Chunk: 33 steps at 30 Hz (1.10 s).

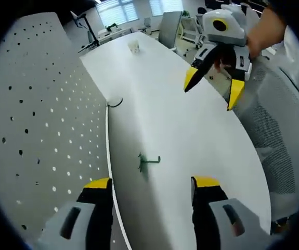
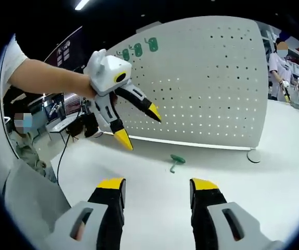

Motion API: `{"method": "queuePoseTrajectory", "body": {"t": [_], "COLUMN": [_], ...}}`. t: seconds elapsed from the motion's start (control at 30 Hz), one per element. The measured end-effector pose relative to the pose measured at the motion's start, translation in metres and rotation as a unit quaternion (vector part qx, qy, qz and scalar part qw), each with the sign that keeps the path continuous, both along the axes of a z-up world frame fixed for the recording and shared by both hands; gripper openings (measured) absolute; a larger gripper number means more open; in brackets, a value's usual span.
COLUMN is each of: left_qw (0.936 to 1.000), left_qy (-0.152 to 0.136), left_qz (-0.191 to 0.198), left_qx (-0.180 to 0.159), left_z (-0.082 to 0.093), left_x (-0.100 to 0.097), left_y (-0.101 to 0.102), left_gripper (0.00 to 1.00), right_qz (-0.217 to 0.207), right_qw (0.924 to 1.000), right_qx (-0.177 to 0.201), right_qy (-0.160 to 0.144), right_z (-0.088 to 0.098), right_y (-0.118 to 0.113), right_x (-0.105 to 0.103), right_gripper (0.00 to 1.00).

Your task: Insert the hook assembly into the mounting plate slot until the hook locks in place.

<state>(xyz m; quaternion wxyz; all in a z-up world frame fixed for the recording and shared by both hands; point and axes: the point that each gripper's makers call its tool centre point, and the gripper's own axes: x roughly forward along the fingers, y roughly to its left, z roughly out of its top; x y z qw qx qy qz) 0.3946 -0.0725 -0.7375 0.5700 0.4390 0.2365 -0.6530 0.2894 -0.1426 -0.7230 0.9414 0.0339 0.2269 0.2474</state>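
A small green hook assembly [image 1: 148,161] lies on the white table [image 1: 191,130], just ahead of my left gripper [image 1: 152,183], whose yellow-tipped jaws stand open and hold nothing. The white perforated mounting plate [image 1: 40,114] stands upright along the table's left edge. A thin dark hook [image 1: 115,103] hangs at its rim. My right gripper [image 1: 210,94] hovers open above the far right of the table. In the right gripper view the green hook assembly [image 2: 176,160] lies before the mounting plate [image 2: 201,83]. My right gripper [image 2: 157,183] is open short of it, and my left gripper [image 2: 140,127] hangs open.
A grey mesh chair [image 1: 279,135] stands by the table's right side. A small white object [image 1: 134,47] sits at the far end. Green hooks [image 2: 139,49] hang at the plate's top. A round foot [image 2: 253,155] holds the plate. People stand in the background.
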Motion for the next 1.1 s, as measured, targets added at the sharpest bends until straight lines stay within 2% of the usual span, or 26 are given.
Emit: {"method": "queuePoseTrajectory", "body": {"t": [0.37,0.77,1.1], "left_qw": [0.9995,0.9981,0.9965], "left_qy": [0.006,0.019,0.026], "left_qz": [-0.028,-0.033,-0.044], "left_qx": [0.015,0.048,0.066], "left_z": [-0.014,-0.04,-0.06], "left_x": [0.006,0.014,0.018], "left_y": [-0.015,-0.025,-0.032], "left_gripper": [0.59,0.58,0.53], "right_qz": [-0.008,-0.007,-0.014], "right_qw": [0.9999,1.0,0.9998], "right_qx": [0.007,0.007,0.012], "right_qy": [-0.003,0.0,-0.001], "right_z": [0.001,0.0,0.001], "right_y": [-0.003,-0.003,-0.008], "right_x": [0.003,0.002,0.003], "right_gripper": [0.48,0.48,0.48]}}
